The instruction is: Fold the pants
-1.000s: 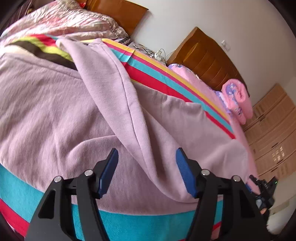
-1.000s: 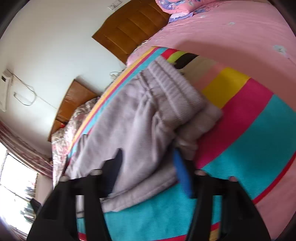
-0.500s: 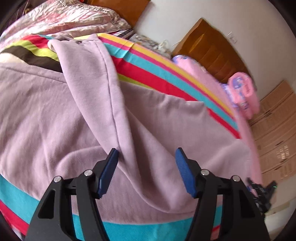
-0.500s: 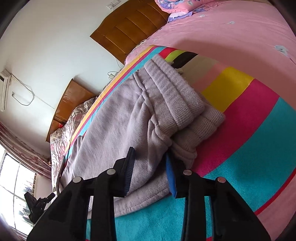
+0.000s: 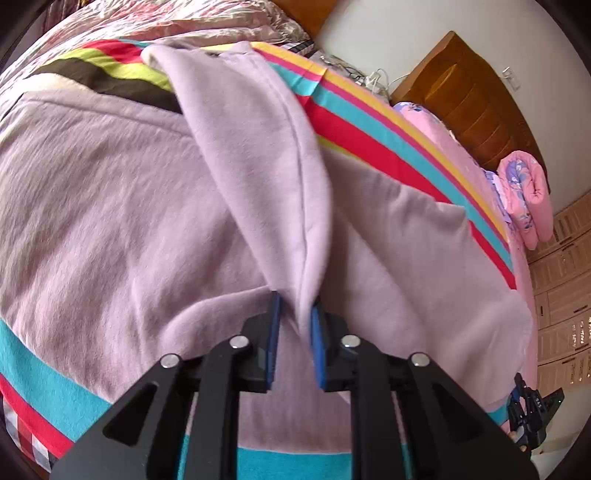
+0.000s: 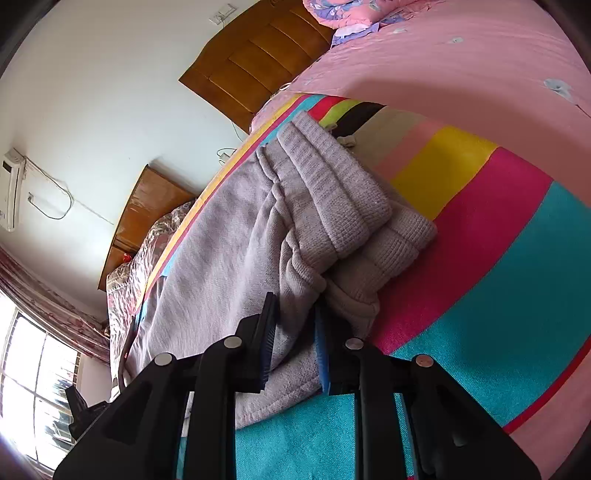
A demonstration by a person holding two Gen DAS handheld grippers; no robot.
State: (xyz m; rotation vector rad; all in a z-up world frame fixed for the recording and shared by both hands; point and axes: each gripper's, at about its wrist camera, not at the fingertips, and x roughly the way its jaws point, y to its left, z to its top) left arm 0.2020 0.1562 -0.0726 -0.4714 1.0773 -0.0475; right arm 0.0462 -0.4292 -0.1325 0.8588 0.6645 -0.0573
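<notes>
Pale lilac fleece pants (image 5: 110, 206) lie spread over a striped blanket (image 5: 373, 144) on a bed. A raised fold of one leg (image 5: 266, 155) runs from the far edge down into my left gripper (image 5: 294, 306). Its blue pads are closing and pinch that fold between them. In the right wrist view the same pants (image 6: 221, 229) show their ribbed waistband (image 6: 332, 192), doubled over at the near end. My right gripper (image 6: 295, 306) is closing too, with a bunch of fabric just below the waistband squeezed between its pads.
The striped blanket (image 6: 498, 280) covers a pink sheet (image 6: 443, 66). A wooden headboard (image 5: 469, 99) and a rolled pink quilt (image 5: 524, 195) lie beyond it. Wooden drawers (image 5: 561, 280) stand at the right. A shiny quilt (image 5: 147, 22) is heaped at the far left, and a window (image 6: 29, 387) is low on the left.
Both pairs of jaws have gone from wide apart to pinched on the pants' fabric. The left gripper has tipped down and moved in onto the raised fold; the right one stayed put.
</notes>
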